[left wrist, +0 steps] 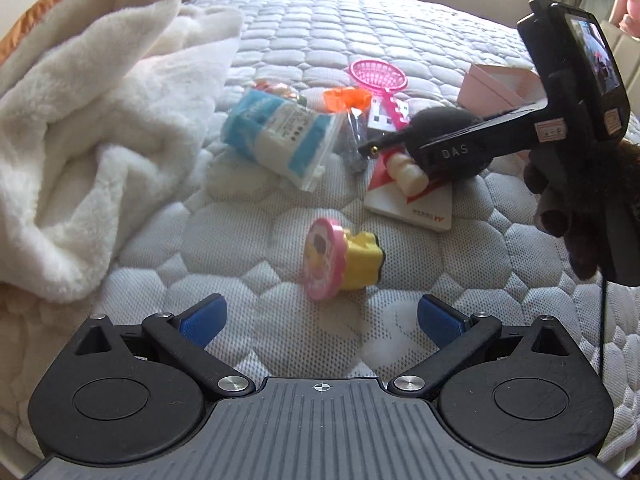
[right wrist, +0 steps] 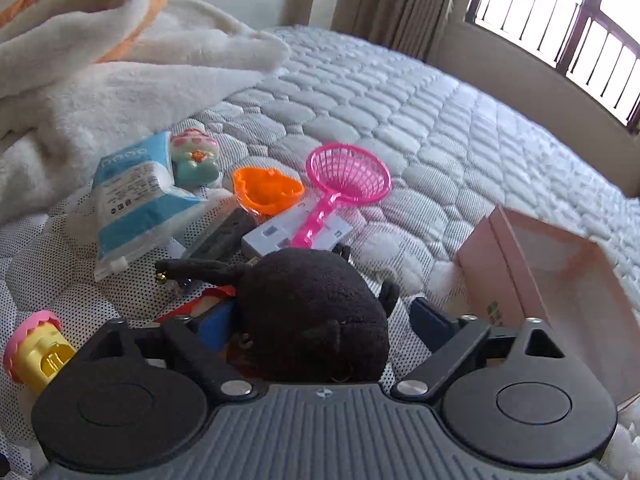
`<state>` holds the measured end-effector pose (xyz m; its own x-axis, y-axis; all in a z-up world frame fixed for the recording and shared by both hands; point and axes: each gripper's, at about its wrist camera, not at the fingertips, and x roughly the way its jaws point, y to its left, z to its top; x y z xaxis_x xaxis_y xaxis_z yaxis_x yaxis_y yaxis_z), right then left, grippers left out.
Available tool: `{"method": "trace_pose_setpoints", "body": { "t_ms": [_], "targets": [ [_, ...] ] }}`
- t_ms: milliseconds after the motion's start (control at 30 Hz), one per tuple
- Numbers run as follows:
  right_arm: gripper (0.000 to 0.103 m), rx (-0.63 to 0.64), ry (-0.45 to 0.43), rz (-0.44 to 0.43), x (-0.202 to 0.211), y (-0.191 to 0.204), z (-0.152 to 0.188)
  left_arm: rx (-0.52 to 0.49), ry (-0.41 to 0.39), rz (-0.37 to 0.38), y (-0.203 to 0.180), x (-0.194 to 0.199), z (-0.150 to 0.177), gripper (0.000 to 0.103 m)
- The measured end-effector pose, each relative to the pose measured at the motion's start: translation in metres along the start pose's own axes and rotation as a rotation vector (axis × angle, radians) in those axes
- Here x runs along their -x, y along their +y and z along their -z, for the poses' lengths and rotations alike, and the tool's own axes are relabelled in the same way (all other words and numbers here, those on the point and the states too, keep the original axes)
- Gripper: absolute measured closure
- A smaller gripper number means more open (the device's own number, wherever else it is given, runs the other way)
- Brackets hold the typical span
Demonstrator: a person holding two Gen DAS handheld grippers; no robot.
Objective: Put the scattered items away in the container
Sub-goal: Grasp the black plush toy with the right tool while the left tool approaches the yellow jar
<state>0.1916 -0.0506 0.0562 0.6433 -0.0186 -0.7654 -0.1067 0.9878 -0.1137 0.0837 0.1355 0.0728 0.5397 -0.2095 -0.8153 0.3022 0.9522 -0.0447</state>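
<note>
Hovering low over the quilted mattress (left wrist: pixel 320 20), the left gripper (left wrist: pixel 318 320) has its blue pads spread wide with nothing between them; just ahead of it lies a yellow toy with a pink flower-shaped end (left wrist: pixel 340 258), tipped on its side. The right gripper (right wrist: pixel 328 324) sits with its fingers either side of a black plush toy (right wrist: pixel 312 312) that fills the gap, but I cannot tell whether the pads are pressing on it or only flanking it. From the left view the same plush rests over a white card with red print (left wrist: pixel 416 210). Scattered beyond are a blue and white packet (right wrist: pixel 132 200), an orange mould (right wrist: pixel 266 192), a pink toy net (right wrist: pixel 344 180) lying across a white box (right wrist: pixel 276 236), and a small pastel figure (right wrist: pixel 196 156). The pink box (right wrist: pixel 560 280), open at the top, stands to the right, near the plush. A fluffy white blanket (left wrist: pixel 80 120) is heaped on the left.
</note>
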Motion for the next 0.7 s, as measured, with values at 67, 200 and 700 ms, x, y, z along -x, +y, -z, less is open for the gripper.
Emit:
{"method": "trace_pose_setpoints", "body": {
  "t_ms": [67,200,700],
  "targets": [
    [0.030,-0.030,0.005,-0.007,0.010,-0.006,0.000,-0.020,-0.010,-0.013,-0.005,-0.004,-0.005,0.000],
    [0.031,-0.025,-0.026,0.003,0.054,-0.019,0.014,-0.030,-0.027,-0.033,-0.015,-0.018,-0.017,0.000],
    [0.030,-0.208,0.106,0.084,0.144,-0.070,0.128,-0.263,-0.012,0.211,-0.090,-0.026,-0.011,0.000]
  ]
}}
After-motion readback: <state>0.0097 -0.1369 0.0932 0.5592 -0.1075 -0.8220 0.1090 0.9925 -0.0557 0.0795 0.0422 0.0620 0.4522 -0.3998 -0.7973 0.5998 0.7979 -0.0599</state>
